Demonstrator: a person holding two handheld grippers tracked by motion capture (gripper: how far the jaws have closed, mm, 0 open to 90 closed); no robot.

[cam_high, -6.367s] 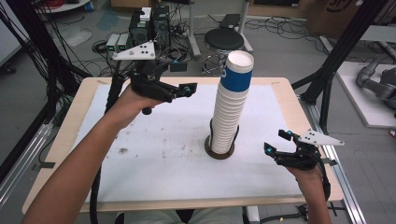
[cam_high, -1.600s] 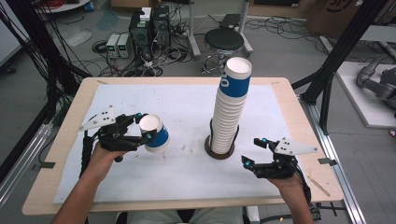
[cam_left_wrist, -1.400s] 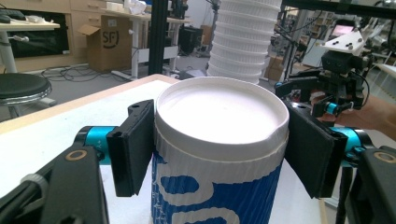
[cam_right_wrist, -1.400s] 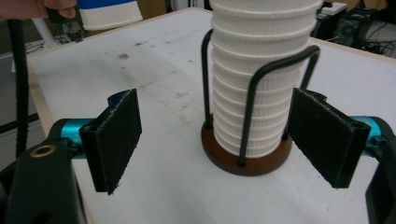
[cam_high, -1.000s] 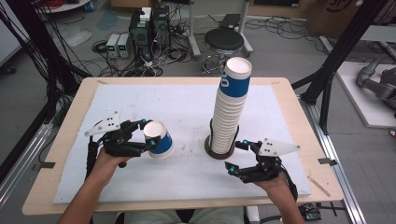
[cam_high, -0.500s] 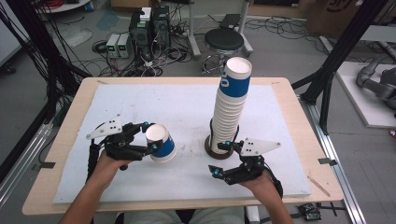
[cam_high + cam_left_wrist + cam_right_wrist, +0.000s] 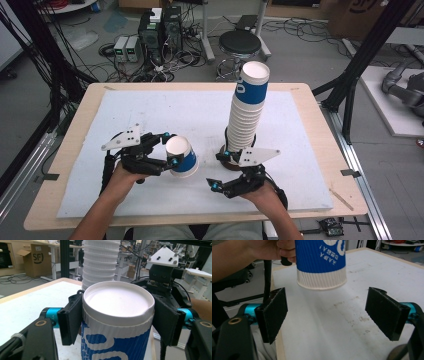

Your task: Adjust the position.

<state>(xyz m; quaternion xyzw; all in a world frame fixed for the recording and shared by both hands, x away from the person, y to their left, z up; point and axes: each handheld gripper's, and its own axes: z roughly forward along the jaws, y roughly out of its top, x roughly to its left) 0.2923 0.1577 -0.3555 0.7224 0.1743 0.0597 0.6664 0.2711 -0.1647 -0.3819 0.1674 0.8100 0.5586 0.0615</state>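
Left gripper view puts my two black jaws hard against the sides of the blue-and-white paper cup [image 7: 117,322], clenched on it just under its white rim, the open mouth turned toward the camera. Beyond the cup rises the tall cup stack [image 7: 100,262], and beside it, to the right in this view, sits my right gripper [image 7: 172,312] with its white plate on top.

From the high view, my left gripper [image 7: 167,148] holds the cup [image 7: 182,156] tilted on its side just above the white mat [image 7: 150,110], at the near left part of the table [image 7: 65,150]. My left hand [image 7: 122,175] wraps the handle behind it. My right gripper [image 7: 219,171] hangs near the cup, its jaws spread wide with nothing between them, pointing left toward the cup. My right hand [image 7: 262,189] is at the near edge of the mat.

Just behind the right gripper stands the stack [image 7: 247,112], upright on a dark round base, well taller than anything else on the table.

Seen from the right gripper view, the cup [image 7: 320,263] hangs ahead between and above my parted jaws, untouched by them, bottom end facing the camera.
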